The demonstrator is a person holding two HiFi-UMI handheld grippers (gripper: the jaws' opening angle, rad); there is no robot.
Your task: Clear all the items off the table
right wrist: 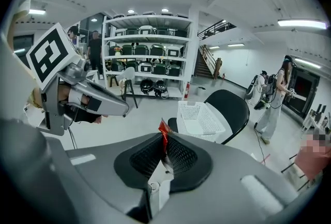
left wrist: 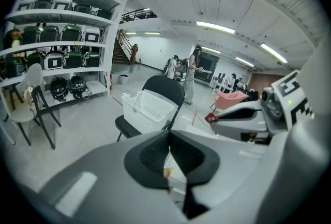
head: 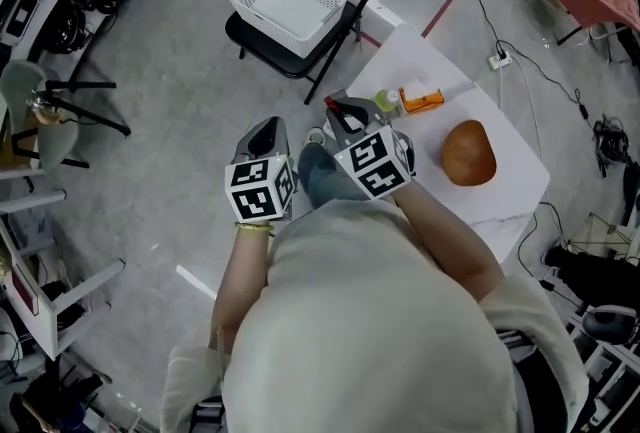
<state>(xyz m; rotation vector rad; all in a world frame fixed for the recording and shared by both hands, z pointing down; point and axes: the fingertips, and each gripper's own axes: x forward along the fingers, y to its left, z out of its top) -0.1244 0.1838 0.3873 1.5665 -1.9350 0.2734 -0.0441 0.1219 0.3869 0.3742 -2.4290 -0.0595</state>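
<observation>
The left gripper (head: 265, 133) juts from a bent forearm over the floor just left of the table (head: 425, 56), angled downward, its jaws pressed together on nothing. Beside it the right gripper (head: 342, 113) reaches over the table's near corner, clenched on a thin red packet (head: 333, 103). Only the head view shows the yellow-capped bottle (head: 387, 102), orange item (head: 421, 101) and brown bowl (head: 468, 153) lying on the table, while the right gripper view shows the packet's edge poking up between the pads, with the white basket (right wrist: 199, 118) on the black chair (right wrist: 235, 106) ahead.
</observation>
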